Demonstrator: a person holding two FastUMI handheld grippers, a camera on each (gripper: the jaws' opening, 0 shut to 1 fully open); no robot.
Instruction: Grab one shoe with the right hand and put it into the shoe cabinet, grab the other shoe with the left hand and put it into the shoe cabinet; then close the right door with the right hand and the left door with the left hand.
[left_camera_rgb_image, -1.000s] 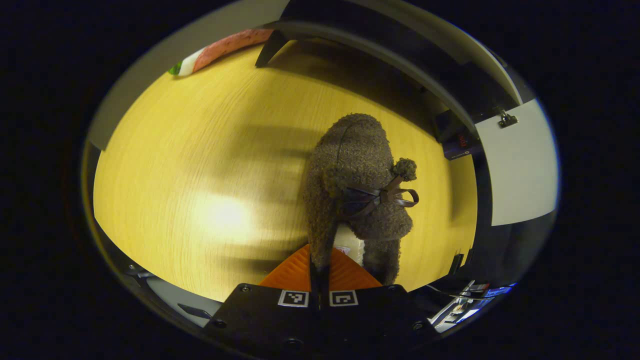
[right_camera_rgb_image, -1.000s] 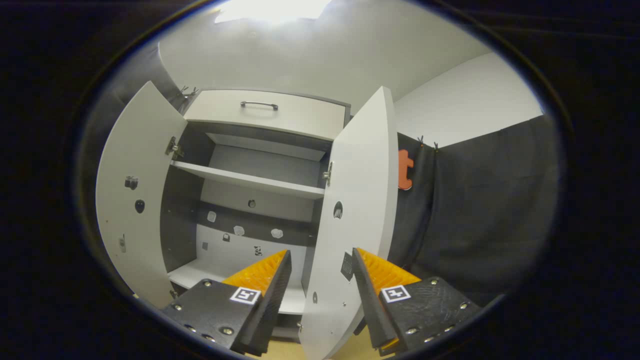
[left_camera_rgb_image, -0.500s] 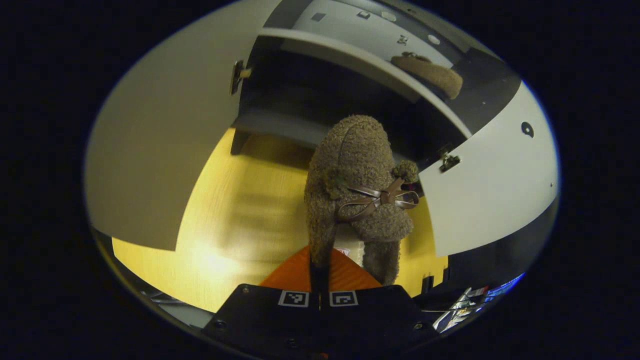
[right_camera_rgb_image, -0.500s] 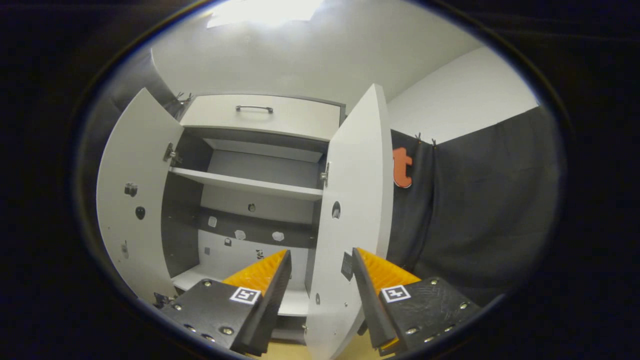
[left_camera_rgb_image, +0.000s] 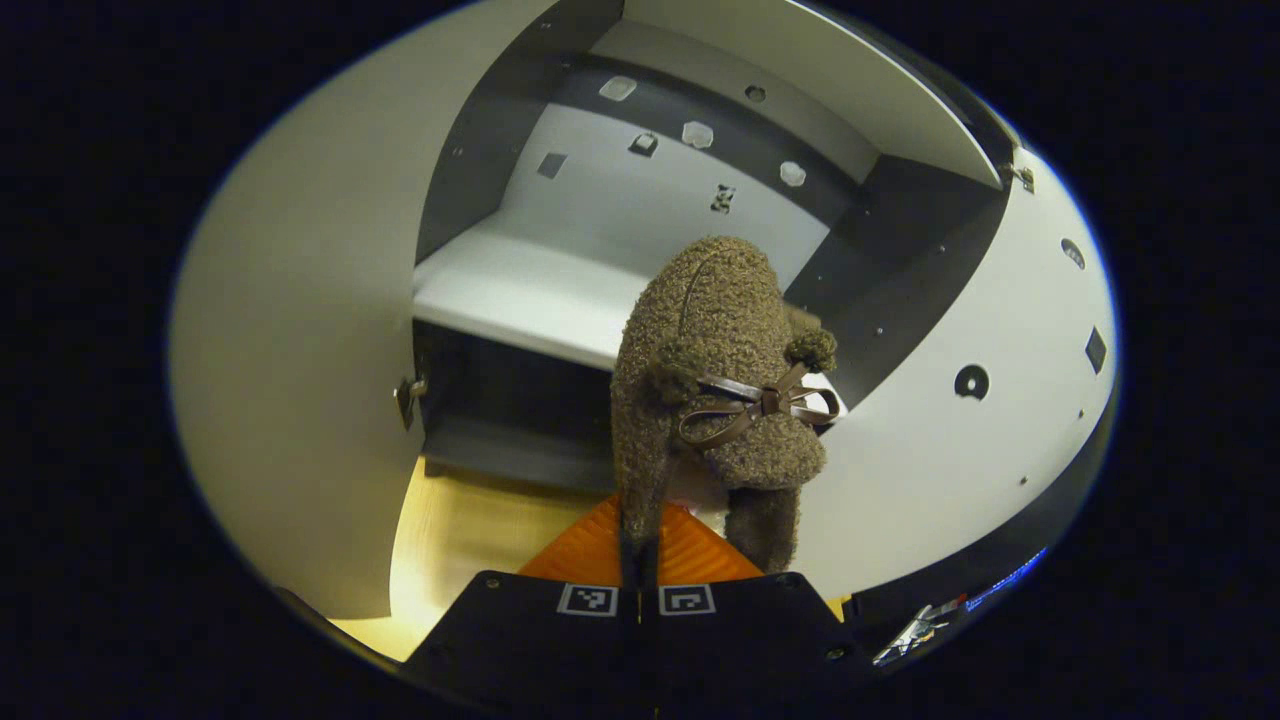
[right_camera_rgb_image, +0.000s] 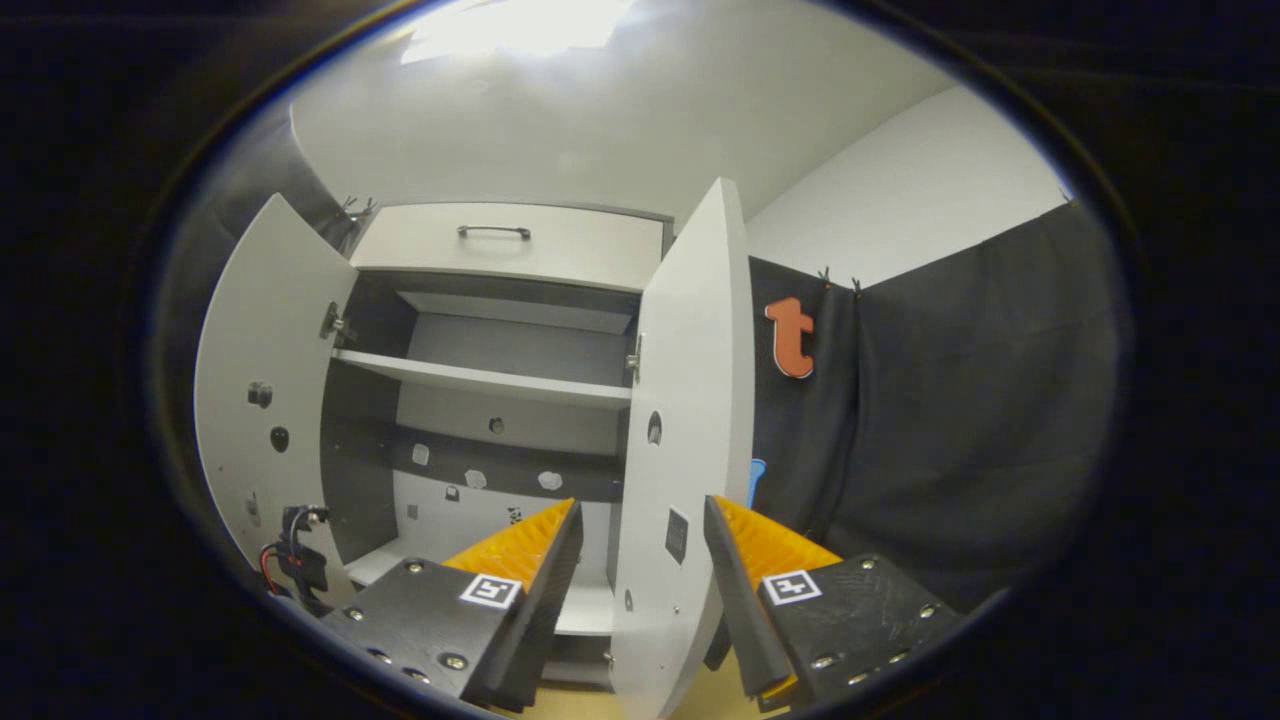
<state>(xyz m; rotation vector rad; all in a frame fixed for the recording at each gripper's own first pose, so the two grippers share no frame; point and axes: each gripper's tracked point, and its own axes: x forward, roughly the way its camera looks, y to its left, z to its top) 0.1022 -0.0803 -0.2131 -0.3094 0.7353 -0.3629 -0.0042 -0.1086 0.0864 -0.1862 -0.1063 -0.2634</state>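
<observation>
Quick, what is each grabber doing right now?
Left gripper: shut on the fuzzy brown shoe.
Right gripper: open, holding nothing, in front of the right door.

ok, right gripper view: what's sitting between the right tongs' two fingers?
The edge of the cabinet's open right door stands in the gap between the open right tongs, touching neither finger as far as the right gripper view shows.

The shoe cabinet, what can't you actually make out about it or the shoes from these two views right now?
- Left gripper view: the fuzzy brown shoe, pinched in the left gripper, covers part of the lower shelf behind it, so the other shoe cannot be confirmed there.
- Right gripper view: the open right gripper and the right door hide much of the same shelf.
- Both views: the small marks on the back panel are too small to identify.
</observation>
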